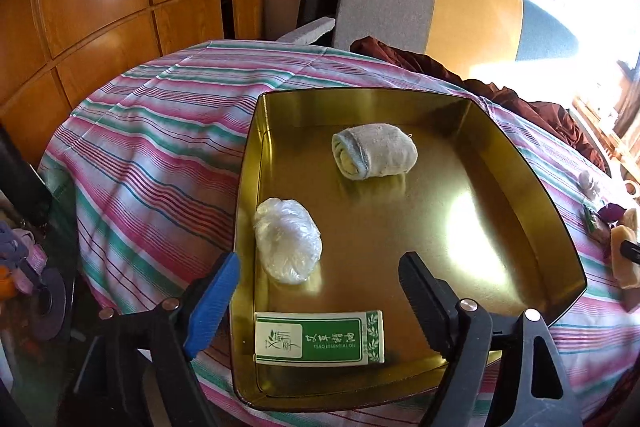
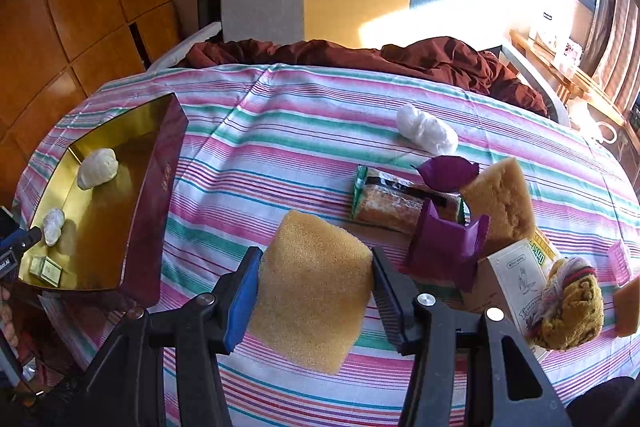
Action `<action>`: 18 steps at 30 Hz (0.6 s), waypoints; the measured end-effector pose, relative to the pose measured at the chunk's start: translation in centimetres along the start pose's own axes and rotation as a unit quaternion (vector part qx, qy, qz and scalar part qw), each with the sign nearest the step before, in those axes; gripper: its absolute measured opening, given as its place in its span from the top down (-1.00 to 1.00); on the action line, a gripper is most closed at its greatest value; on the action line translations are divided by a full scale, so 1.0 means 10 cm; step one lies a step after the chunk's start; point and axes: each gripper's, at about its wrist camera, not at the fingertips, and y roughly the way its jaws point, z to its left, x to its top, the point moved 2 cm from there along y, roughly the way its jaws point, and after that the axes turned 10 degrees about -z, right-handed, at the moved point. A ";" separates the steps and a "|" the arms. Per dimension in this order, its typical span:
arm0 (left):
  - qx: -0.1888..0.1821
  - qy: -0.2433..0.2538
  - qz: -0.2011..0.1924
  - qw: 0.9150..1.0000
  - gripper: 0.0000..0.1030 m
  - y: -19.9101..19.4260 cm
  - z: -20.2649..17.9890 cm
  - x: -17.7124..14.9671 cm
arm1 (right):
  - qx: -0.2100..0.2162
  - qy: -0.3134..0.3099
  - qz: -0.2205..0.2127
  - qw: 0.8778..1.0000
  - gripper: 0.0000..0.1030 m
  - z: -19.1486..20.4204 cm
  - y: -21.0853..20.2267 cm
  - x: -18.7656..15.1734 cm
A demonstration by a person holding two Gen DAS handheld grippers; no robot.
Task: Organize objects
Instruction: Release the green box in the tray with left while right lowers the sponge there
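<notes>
A striped tablecloth covers my table, with a gold-lined tin on it. My left gripper hangs spread and empty over the tin, above a green essential-oil box, a plastic-wrapped bundle and a rolled sock. My right gripper pinches a yellow sponge beside the tin.

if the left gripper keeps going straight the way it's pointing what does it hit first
Probably the bare gold floor of the tin tray, between the plastic-wrapped bundle and green box. The left gripper is open and empty; depth is unclear.
</notes>
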 end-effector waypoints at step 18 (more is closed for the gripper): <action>0.003 -0.016 -0.031 0.999 -0.66 -0.21 0.20 0.09 | 0.179 -0.055 0.000 0.982 -0.05 1.80 0.20 0.40</action>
